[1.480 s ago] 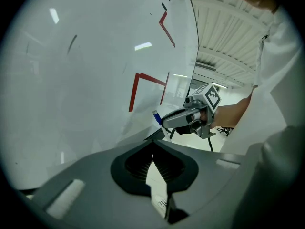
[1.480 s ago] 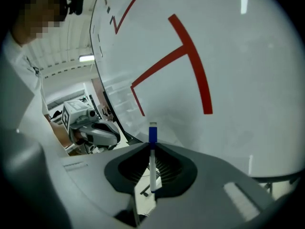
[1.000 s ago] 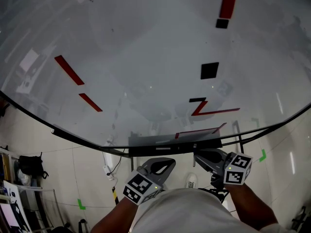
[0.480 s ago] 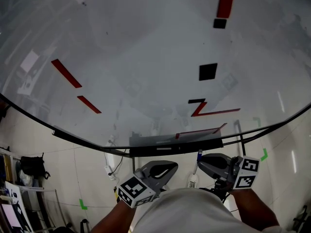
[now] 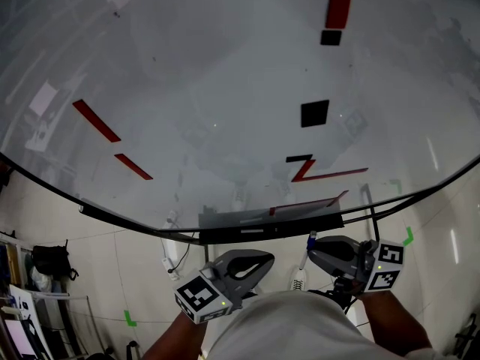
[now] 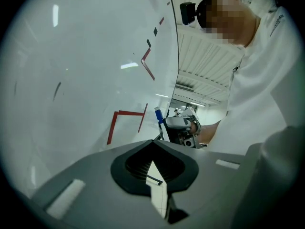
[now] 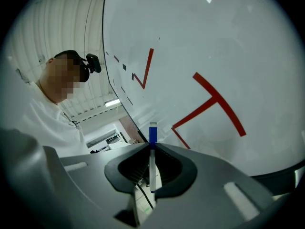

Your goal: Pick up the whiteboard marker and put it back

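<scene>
The whiteboard marker (image 7: 152,162), white with a blue cap (image 7: 153,133), stands upright between the jaws of my right gripper (image 7: 152,144), which is shut on it. In the head view that gripper (image 5: 312,249) hangs just below the dark pen tray (image 5: 247,232) at the whiteboard's (image 5: 225,88) lower edge, with the marker (image 5: 308,244) sticking up at its tip. My left gripper (image 5: 262,258) is beside it to the left, below the tray. Its jaws (image 6: 153,141) are shut with nothing between them. The marker's blue cap (image 6: 158,114) also shows in the left gripper view.
Red lines (image 5: 96,121) and black squares (image 5: 315,113) mark the whiteboard. Below it lie a tiled floor with green tape marks (image 5: 129,318), cables (image 5: 174,257) and the board's stand. A black bag (image 5: 49,261) sits at far left.
My right gripper has come down and to the right, away from the tray, with the marker in it; the blue cap now shows. The left gripper has drifted slightly left and down.
</scene>
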A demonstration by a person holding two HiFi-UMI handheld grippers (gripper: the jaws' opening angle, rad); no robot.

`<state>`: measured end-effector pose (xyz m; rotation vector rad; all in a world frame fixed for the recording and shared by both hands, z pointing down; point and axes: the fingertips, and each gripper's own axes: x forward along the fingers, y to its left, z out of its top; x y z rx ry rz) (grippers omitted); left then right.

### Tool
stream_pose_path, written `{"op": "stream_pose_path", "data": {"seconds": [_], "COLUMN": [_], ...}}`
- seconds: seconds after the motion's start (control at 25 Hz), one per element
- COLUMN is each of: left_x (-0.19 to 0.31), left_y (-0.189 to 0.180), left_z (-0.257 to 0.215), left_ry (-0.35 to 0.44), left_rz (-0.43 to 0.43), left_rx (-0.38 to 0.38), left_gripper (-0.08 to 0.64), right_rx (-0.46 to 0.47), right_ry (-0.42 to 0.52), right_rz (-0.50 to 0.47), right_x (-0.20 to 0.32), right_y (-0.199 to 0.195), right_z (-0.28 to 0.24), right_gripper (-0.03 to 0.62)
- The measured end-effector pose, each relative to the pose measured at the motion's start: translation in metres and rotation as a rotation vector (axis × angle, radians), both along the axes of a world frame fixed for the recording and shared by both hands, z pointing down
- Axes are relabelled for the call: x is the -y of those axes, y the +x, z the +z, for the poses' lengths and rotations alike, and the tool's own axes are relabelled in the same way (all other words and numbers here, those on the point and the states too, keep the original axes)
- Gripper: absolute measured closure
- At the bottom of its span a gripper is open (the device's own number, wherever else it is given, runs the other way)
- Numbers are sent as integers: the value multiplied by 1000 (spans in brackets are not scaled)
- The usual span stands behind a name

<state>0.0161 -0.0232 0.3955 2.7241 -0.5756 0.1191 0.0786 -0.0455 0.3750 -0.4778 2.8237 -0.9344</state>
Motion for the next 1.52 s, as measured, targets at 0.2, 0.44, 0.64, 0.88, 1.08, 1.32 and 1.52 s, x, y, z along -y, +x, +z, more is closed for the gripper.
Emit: {"op": "stream_pose_path", "data": {"seconds": [0.2,0.44,0.64,0.88,1.08,1.32,1.52], "left_x": [2,-2,1,10,8,13,17], "left_y": [-1,1,1,-2,0,-7,-9], "left_z": [4,10,5,4,17,21,37], "left_ry": [-5,-19,17,2,-16,-10,28], "left_rz": [-2,14,-5,-43,-49,-73,-87], "left_rx": [9,5,-12,4,34,65,181], "left_gripper": [543,545,543,543,543,543,543], "right_rx": [-21,-33,-41,-67,-119,-212,-519], "right_ry": [12,2,11,19,46,120,369], "right_rz": [-4,2,-4,11,28,23,39], "right_x": [0,2,2,6,10,10,14], "right_y": [-3,-4,-6,-7,-8,-12,-15], "right_z": [2,7,7,11,15,19,31], "right_gripper": [557,557,557,557,557,557,557]}}
